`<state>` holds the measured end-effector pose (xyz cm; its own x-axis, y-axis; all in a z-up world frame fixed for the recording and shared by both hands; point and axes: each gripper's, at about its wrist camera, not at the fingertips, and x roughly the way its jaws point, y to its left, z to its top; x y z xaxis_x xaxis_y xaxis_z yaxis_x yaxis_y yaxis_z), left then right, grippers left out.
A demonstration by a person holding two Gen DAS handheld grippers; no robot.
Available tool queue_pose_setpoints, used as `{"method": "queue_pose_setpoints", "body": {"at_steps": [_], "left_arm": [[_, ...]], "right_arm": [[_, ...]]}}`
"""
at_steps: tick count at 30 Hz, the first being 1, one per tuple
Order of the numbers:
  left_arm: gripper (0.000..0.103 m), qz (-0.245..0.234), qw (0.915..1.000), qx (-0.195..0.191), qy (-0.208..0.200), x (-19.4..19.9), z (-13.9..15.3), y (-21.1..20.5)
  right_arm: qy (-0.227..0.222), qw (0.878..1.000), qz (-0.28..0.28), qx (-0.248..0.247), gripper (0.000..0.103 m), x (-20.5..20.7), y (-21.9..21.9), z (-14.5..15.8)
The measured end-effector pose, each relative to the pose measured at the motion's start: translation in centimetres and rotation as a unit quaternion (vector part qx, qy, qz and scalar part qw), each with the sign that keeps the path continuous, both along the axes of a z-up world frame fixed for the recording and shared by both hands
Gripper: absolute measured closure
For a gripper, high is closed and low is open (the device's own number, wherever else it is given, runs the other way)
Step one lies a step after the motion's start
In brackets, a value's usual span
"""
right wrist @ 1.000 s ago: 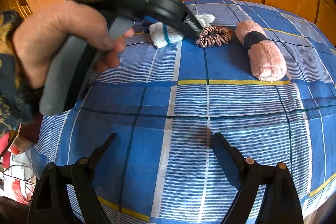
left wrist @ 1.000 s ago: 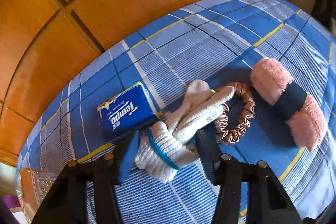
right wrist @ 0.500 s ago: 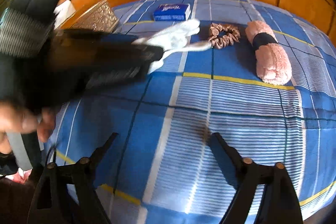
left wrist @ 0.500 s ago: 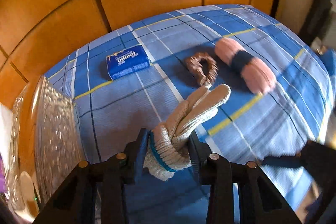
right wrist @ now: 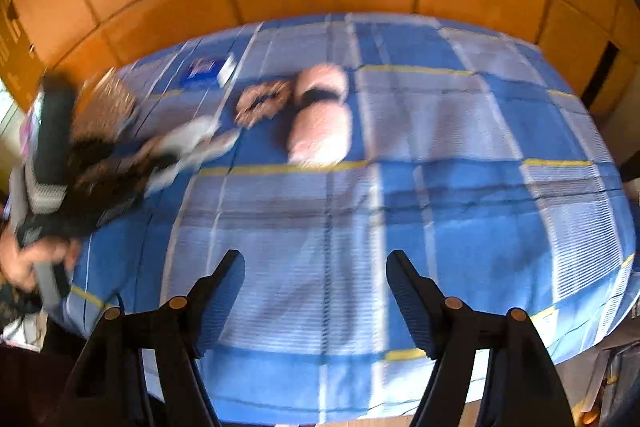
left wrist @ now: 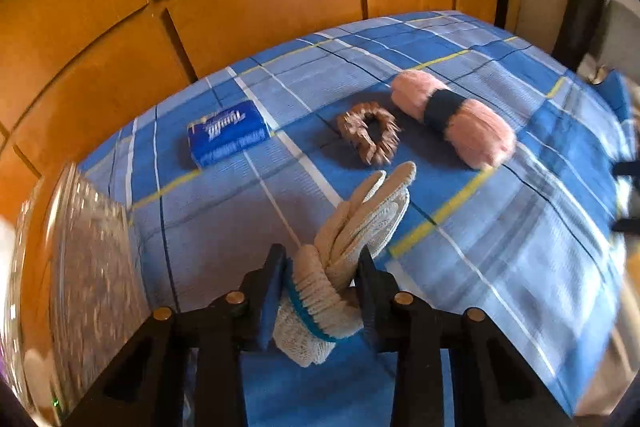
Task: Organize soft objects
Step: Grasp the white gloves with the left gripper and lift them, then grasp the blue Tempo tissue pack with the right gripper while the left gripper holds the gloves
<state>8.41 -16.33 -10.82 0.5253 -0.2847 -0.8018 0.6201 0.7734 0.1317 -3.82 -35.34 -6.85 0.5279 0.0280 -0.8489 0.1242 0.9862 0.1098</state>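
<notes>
Lifted off the bed, glove (left wrist: 352, 243) points forward between left fingers (left wrist: 272, 291).

A: The glove (left wrist: 352, 247): coarse off-white knit, ribbed cuff, matt. The bedcover (left wrist: 500, 267)?

B: Woven cloth, checked, matt, smooth. The roll (left wrist: 452, 119) is pink fleece, fuzzy, under a flat dark band.

A: The scrunchie (left wrist: 370, 137) is gathered brown fabric with a slight sheen. The tissue pack (left wrist: 228, 139): glossy blue film.

B: The wall panels (left wrist: 260, 7) are varnished wood, glossy; the gripper fingers (right wrist: 218, 299) are matt black plastic
</notes>
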Motion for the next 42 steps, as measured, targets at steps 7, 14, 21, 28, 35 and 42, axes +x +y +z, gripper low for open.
{"method": "queue_pose_setpoints", "body": {"at_steps": [7,14,21,28,35,42], "left_arm": [[0.069,-0.056,0.9977,-0.006,-0.038,-4.7,-0.1,2.3],[0.069,-0.038,0.9977,-0.051,-0.023,-4.7,0.2,3.9],[0.069,-0.042,0.9965,-0.072,-0.001,-6.2,0.5,6.3],[0.069,-0.047,0.9941,-0.097,0.015,-5.7,0.3,7.1],[0.069,-0.054,0.9916,-0.114,0.026,-5.1,0.0,7.6],[0.069,-0.051,0.9907,-0.122,0.030,-5.1,0.0,7.8]], "right_arm": [[-0.035,0.999,0.023,-0.016,0.030,4.1,-1.4,1.9],[-0.055,0.987,0.141,-0.054,0.030,11.0,1.8,3.4],[-0.018,0.955,0.271,-0.117,0.029,20.0,8.4,1.7],[0.028,0.903,0.379,-0.199,0.028,26.9,15.2,-1.7],[0.069,0.855,0.441,-0.264,0.019,30.3,19.0,-4.8],[0.100,0.888,0.415,-0.172,0.041,32.1,17.4,-5.1]]}}
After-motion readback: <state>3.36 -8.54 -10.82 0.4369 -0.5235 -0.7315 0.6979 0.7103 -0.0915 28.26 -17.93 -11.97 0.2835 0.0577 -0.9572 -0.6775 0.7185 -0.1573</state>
